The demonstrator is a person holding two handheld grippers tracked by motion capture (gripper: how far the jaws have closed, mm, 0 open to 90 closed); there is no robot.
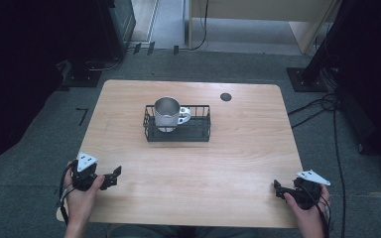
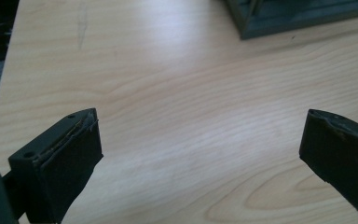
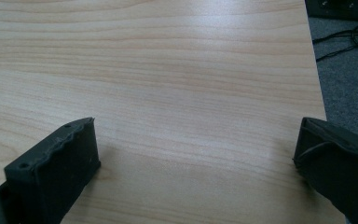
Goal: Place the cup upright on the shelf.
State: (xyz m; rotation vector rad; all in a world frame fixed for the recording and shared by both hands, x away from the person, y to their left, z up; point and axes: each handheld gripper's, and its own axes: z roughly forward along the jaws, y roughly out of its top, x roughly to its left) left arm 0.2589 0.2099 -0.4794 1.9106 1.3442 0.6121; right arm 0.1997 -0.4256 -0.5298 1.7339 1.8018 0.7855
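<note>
A black wire basket (image 1: 198, 135) stands on the middle of the wooden table (image 1: 188, 173), a little toward the far side. In its left half sits a metal mug (image 1: 167, 114), upright, with its white handle pointing right. My left gripper (image 1: 114, 177) rests open near the table's front left corner, far from the basket. In the left gripper view its jaws (image 2: 200, 126) stand wide apart over bare wood, and a corner of the basket (image 2: 298, 21) shows at the top right. My right gripper (image 1: 277, 189) is open at the front right corner; its jaws (image 3: 196, 135) hold nothing.
A dark round grommet (image 1: 225, 96) is set into the table near its far edge. Grey carpet with black cables (image 1: 322, 106) lies off the right edge, and those cables (image 3: 354, 39) run close to the table's right edge. Dark stands flank the table at the back.
</note>
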